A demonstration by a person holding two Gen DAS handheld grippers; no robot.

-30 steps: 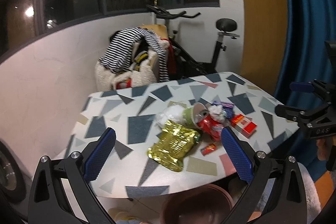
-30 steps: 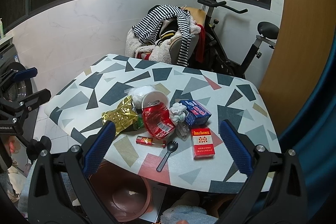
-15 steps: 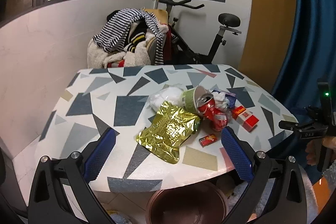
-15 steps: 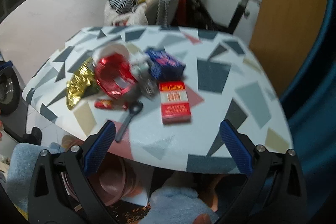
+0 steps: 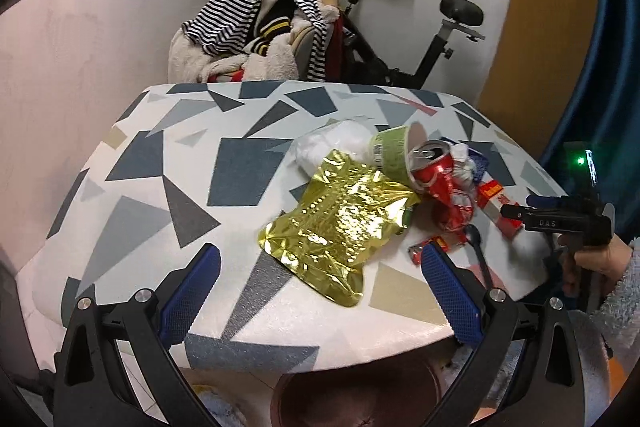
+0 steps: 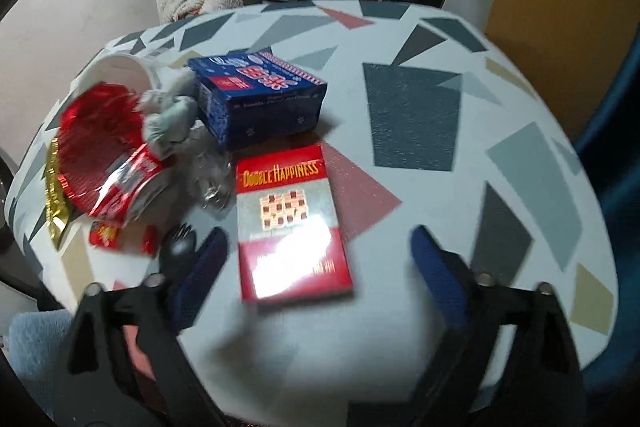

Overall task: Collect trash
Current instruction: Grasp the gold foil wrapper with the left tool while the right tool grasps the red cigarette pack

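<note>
Cigarette pack [image 6: 290,223]: flat on the surface [image 6: 432,107], just ahead of your right tool [image 6: 318,251], long axis running away from it.
Right tool: wide, just closing a little, nothing gripped; pack sits left of centre in the gap.
Left tool [image 5: 320,277]: wide, empty, nearer the gold foil bag [image 5: 340,223].
In the way: black spoon [image 6: 180,247] beside your left pad; blue box [image 6: 260,99] touching beyond.

- My left gripper [image 5: 320,281]: jaws spread wide, nothing between the pads, low in frame, tilted downward.
- My right gripper [image 6: 318,255]: jaws wide but just been closing, pads touching nothing.
- Right hand [image 5: 596,259], fuzzy sleeve, at right edge of the left view.
</note>
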